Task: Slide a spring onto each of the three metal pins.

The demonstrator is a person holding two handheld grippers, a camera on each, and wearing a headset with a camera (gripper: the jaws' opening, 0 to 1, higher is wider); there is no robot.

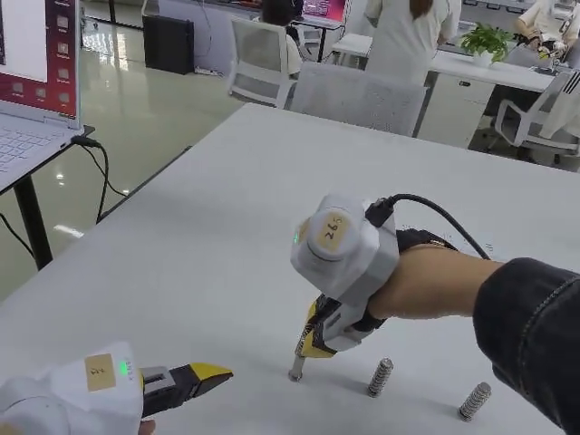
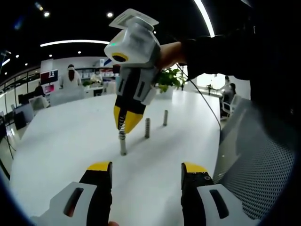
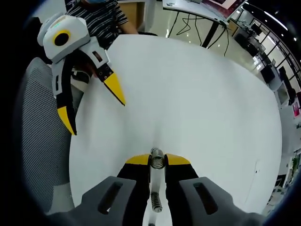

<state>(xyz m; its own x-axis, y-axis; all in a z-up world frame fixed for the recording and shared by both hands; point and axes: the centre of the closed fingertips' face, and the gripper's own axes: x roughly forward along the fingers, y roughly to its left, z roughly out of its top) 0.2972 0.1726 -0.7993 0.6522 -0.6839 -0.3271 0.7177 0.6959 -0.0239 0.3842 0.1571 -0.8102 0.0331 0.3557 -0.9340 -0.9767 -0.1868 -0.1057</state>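
Three metal pins stand on the white table point(image 1: 227, 227). The two right-hand pins point(image 1: 381, 376) point(image 1: 475, 401) each wear a spring. My right gripper point(image 1: 311, 343) is shut on a third spring point(image 2: 122, 123), holding it upright with its lower end at the top of the bare left pin point(image 1: 296, 368) point(image 2: 123, 147). In the right gripper view the spring point(image 3: 157, 158) sits pinched between the yellow tips of that gripper point(image 3: 157, 164). My left gripper point(image 1: 204, 379) point(image 2: 146, 172) stands open and empty to the left of the pins, and it also appears as the left gripper point(image 3: 94, 106) in the right gripper view.
A laptop point(image 1: 36, 82) sits on a side table at the far left. Grey mesh chairs point(image 1: 349, 95) stand beyond the table's far edge, and people sit at desks behind. A black cable point(image 1: 435, 213) trails from the right gripper.
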